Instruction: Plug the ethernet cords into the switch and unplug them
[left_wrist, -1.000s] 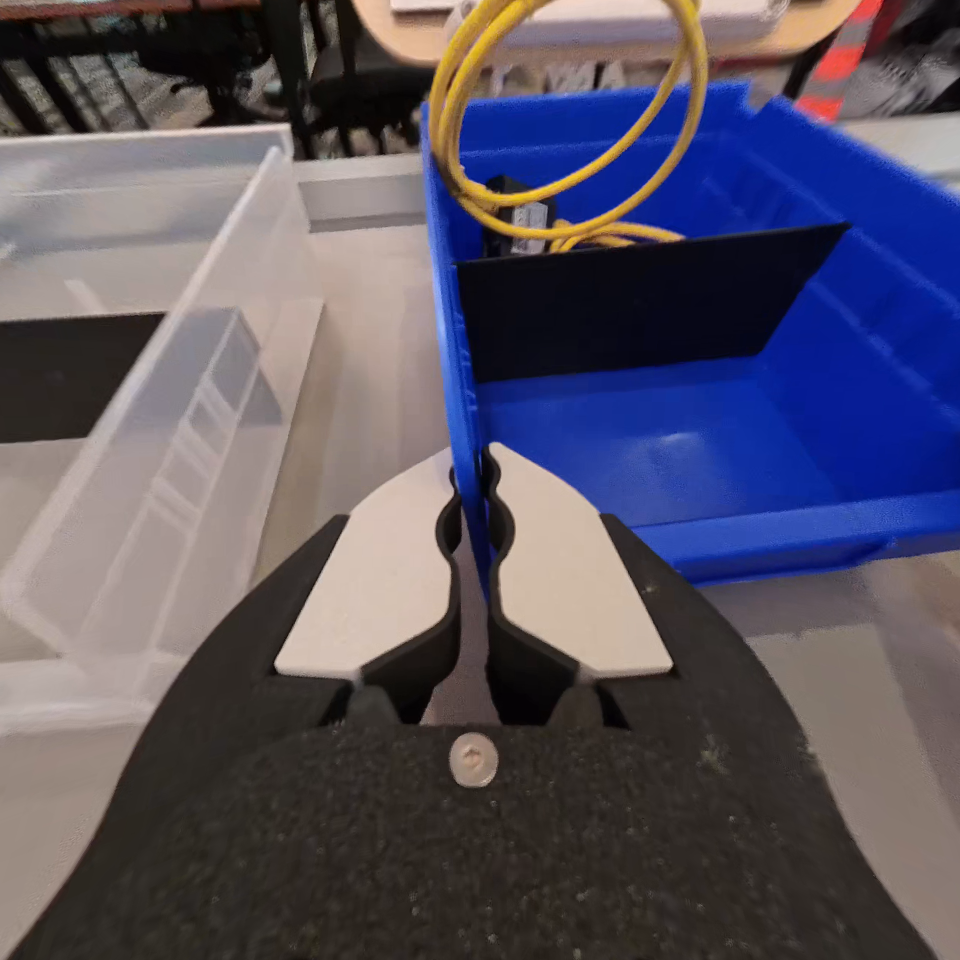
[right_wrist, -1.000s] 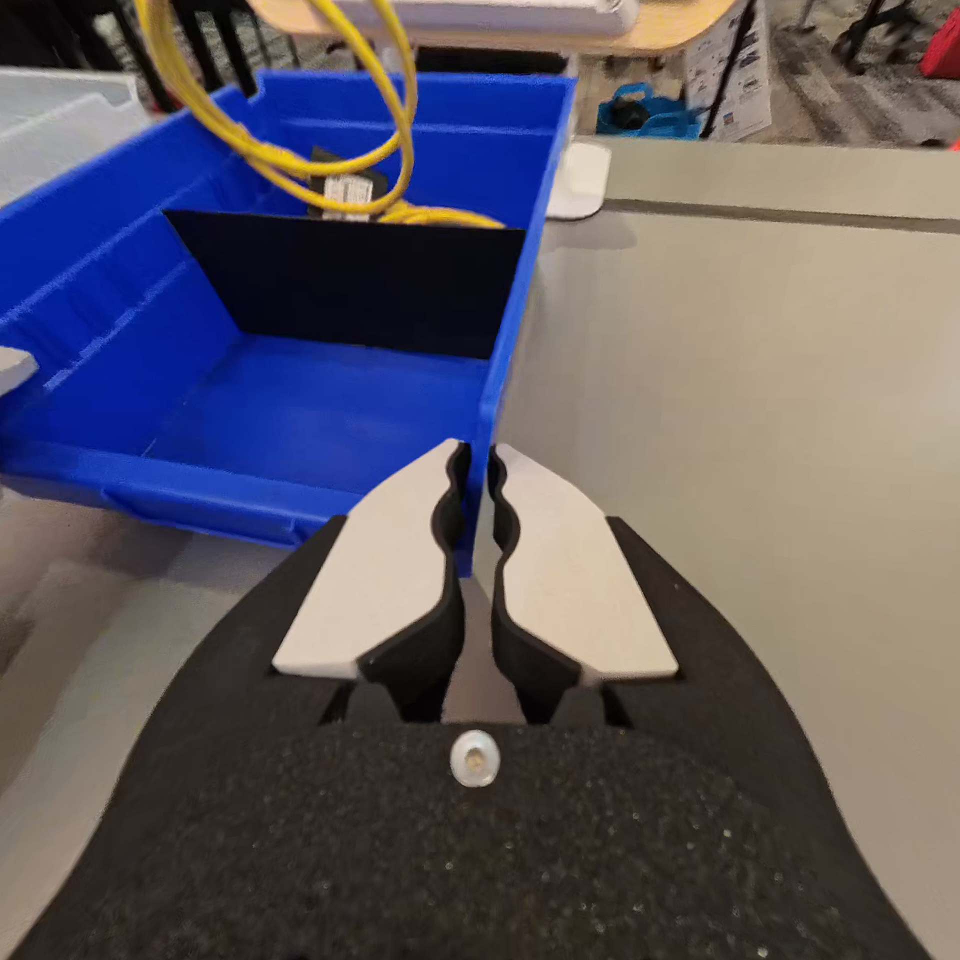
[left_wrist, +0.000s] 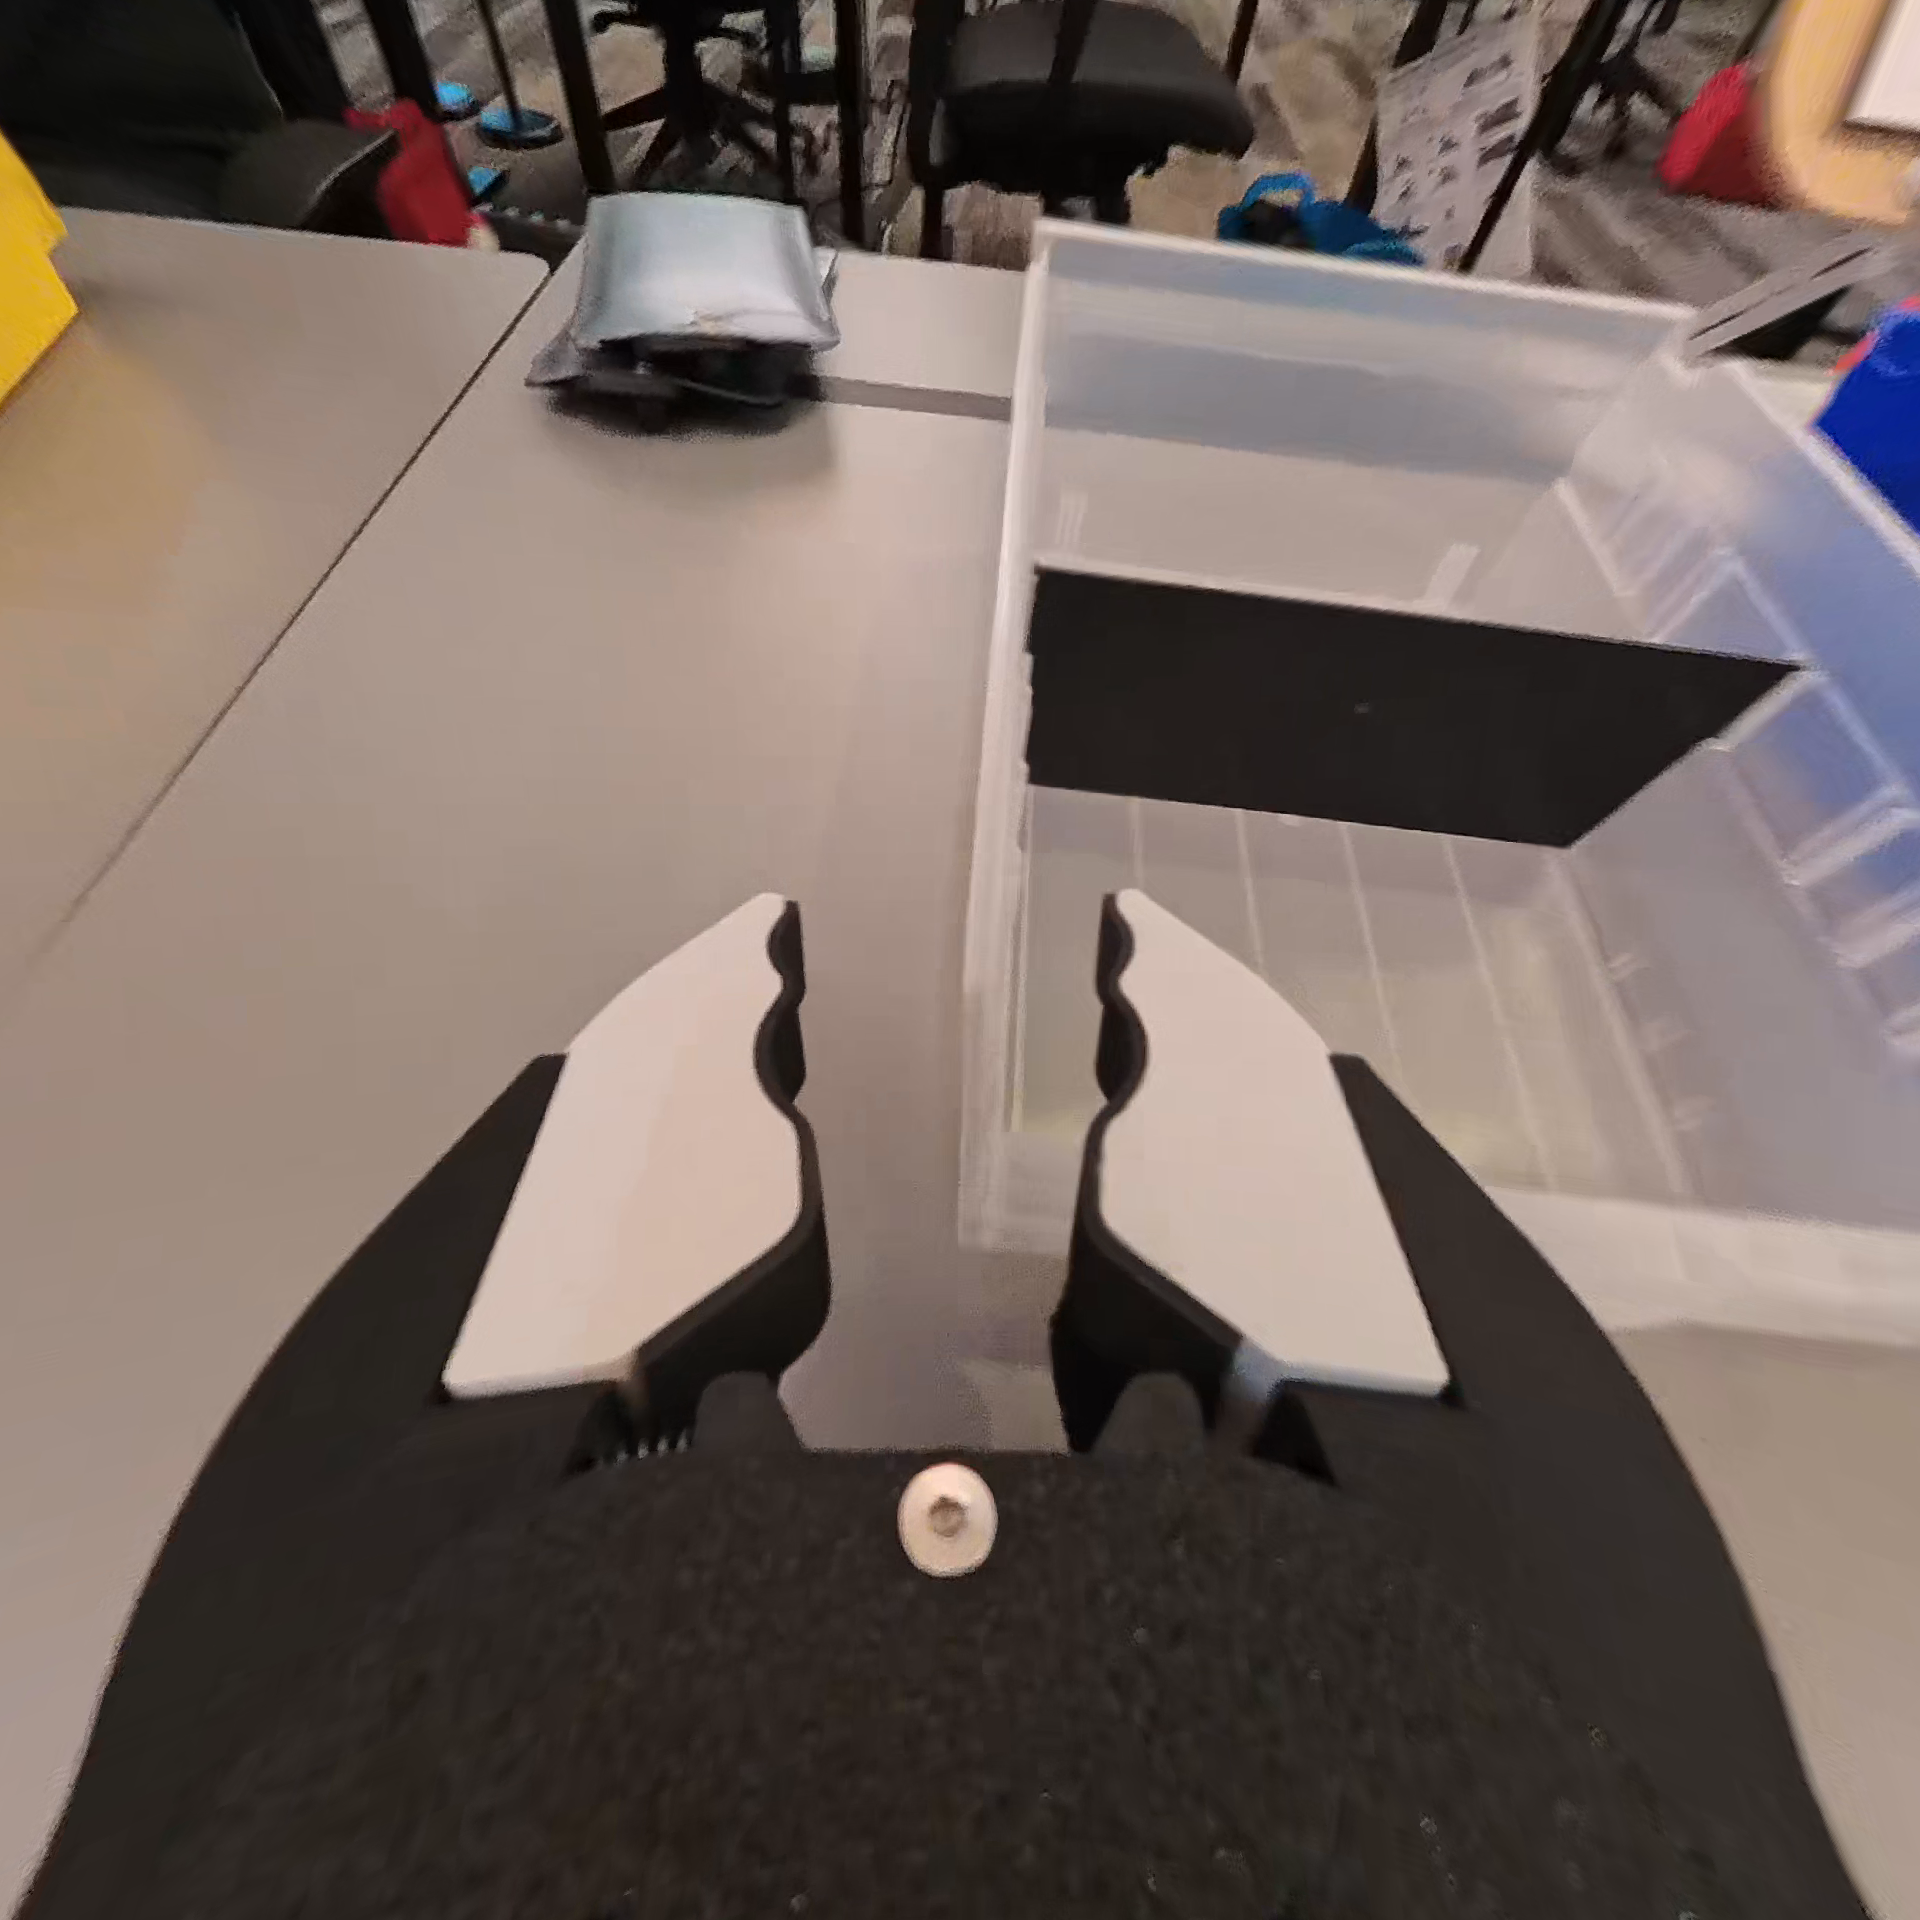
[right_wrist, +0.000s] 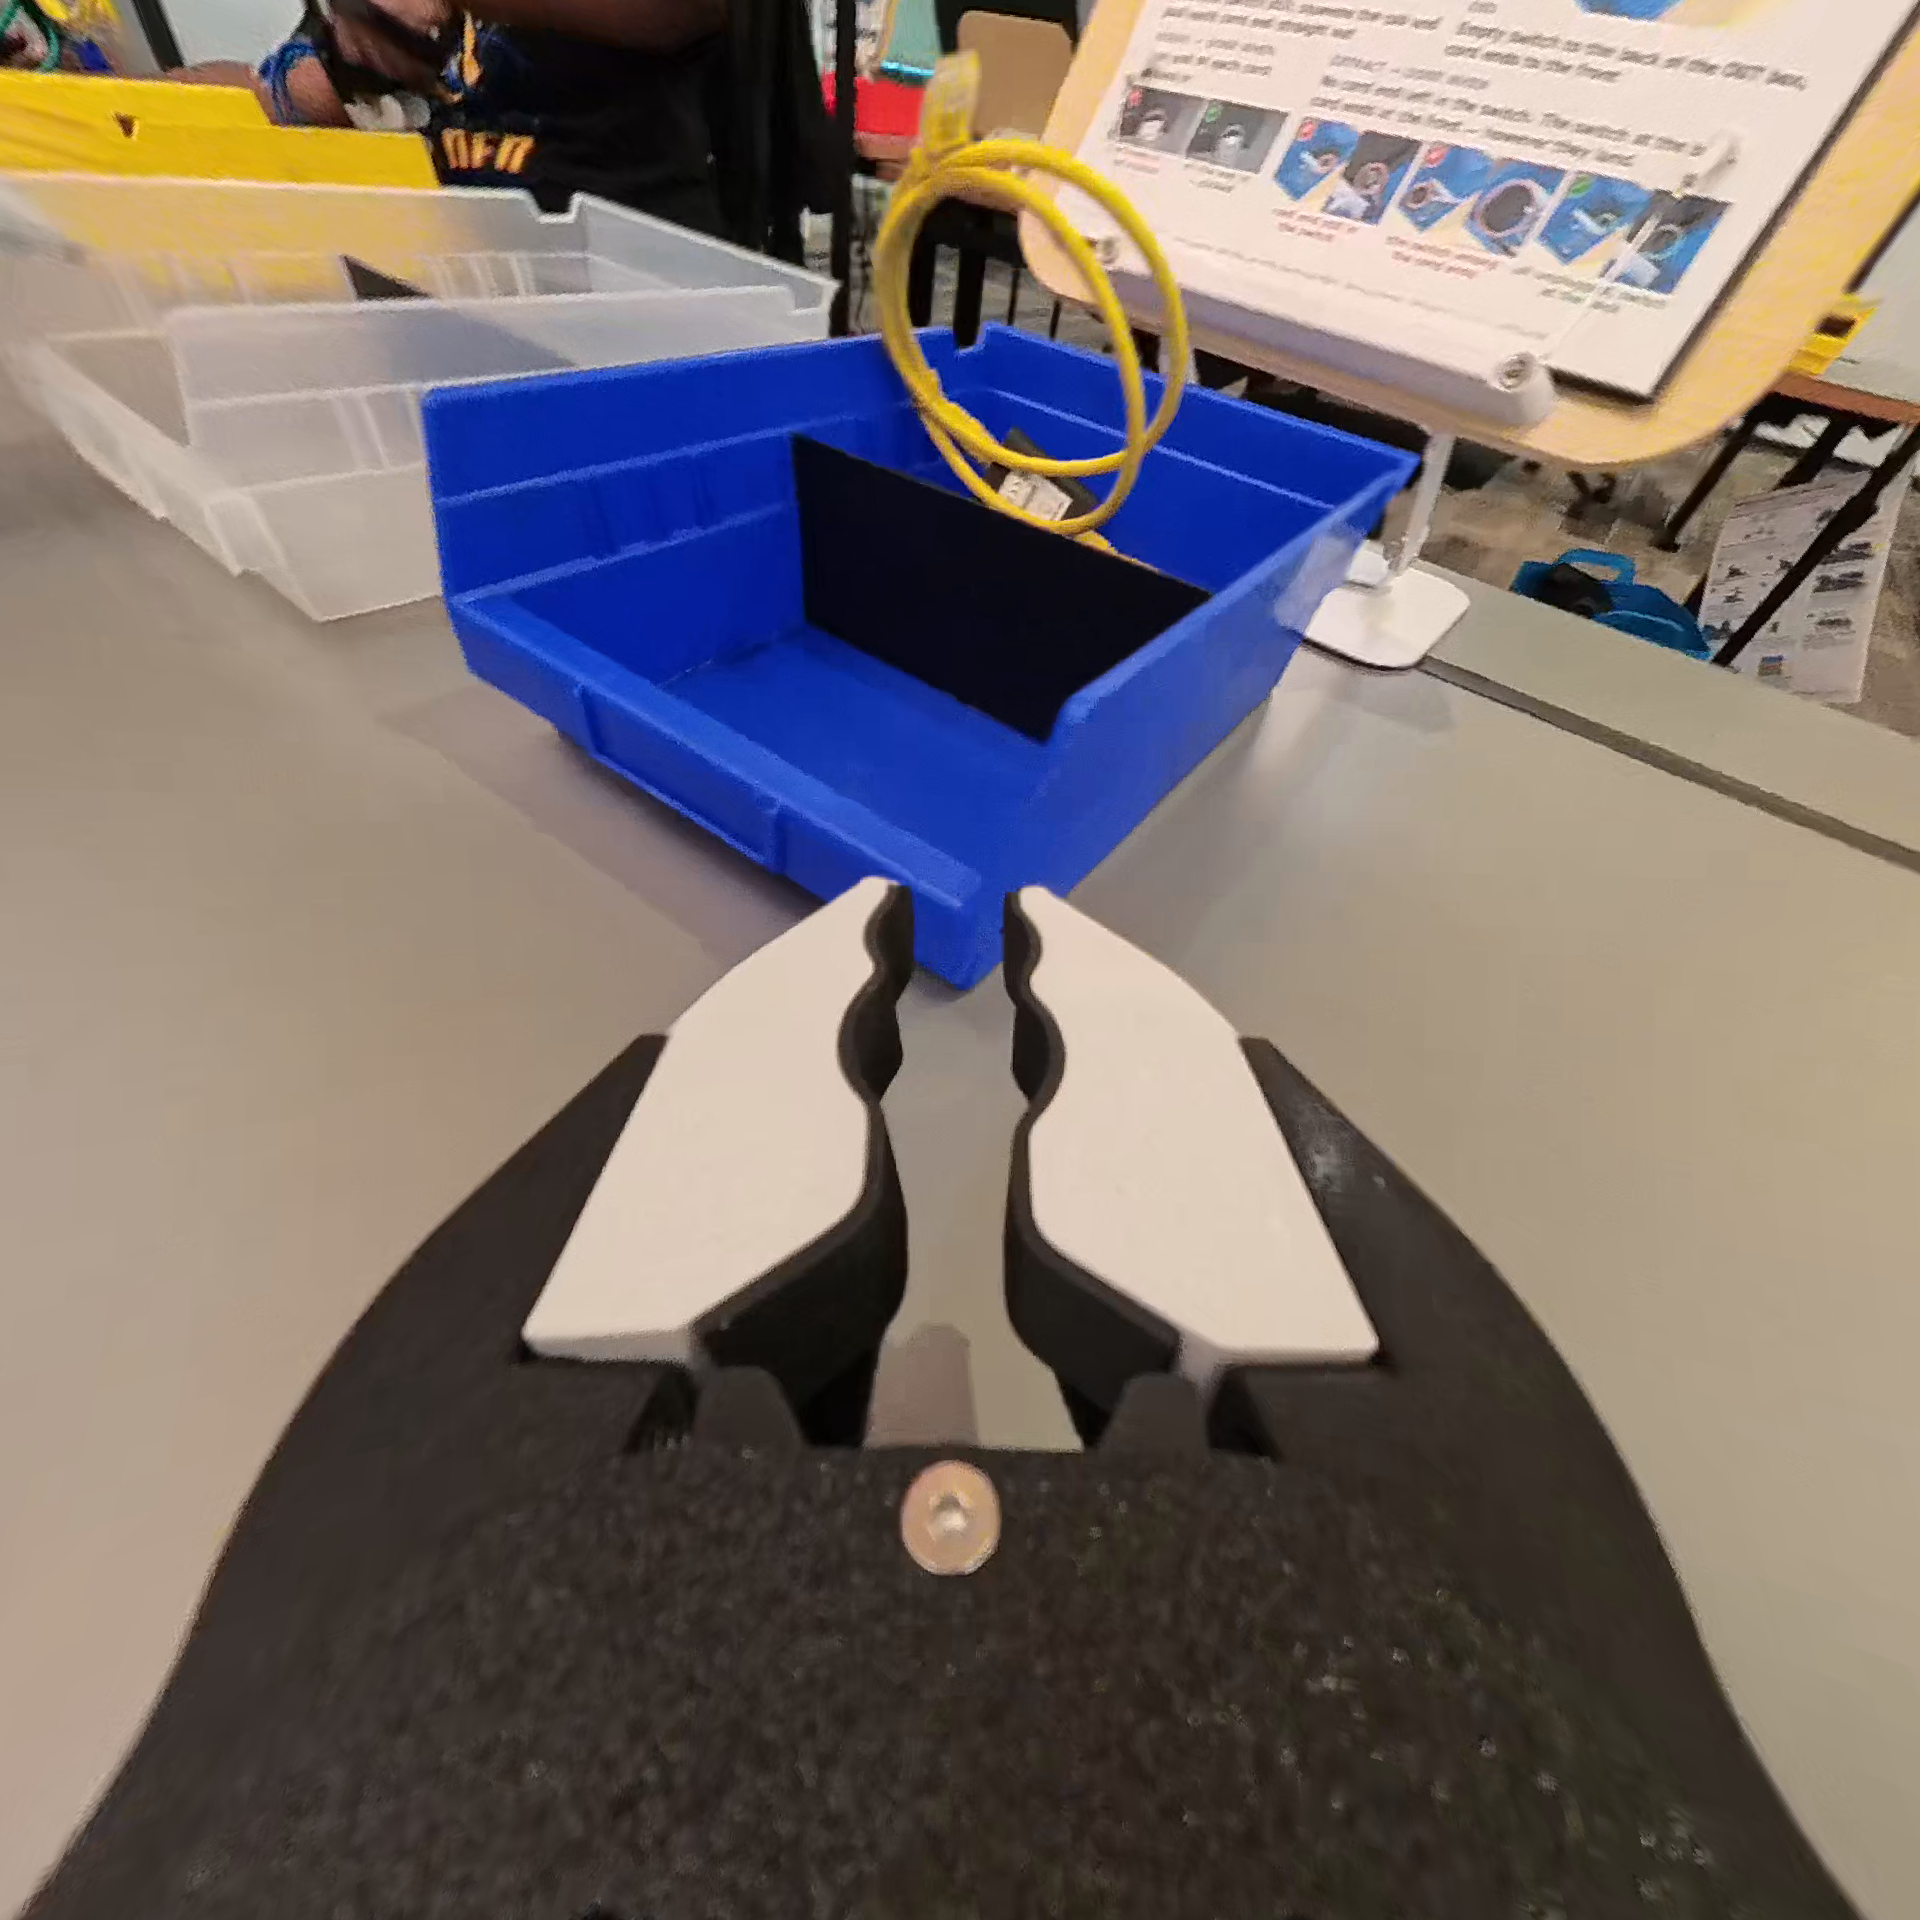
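Both grippers empty above grey surface (right_wrist: 312, 935). Left gripper (left_wrist: 951, 925) spread wide beside clear bin (left_wrist: 1351, 353). Right gripper (right_wrist: 956, 914) parted narrowly, near corner of blue bin (right_wrist: 644, 540), not touching. Yellow ethernet cord (right_wrist: 1039, 312) coiled in springy loops rising from bin's back compartment, behind black divider (right_wrist: 987, 582). Cord looks light, stiff enough to hold loop; likely best grasped at connector. Switch (right_wrist: 1023, 483) mostly hidden, ports unreadable.

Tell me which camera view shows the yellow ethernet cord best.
The right wrist view: the yellow ethernet cord rises in plain loops from the back compartment of the blue bin, behind its black divider. The left wrist view shows none of the cord, only a blue sliver of bin at its right edge.
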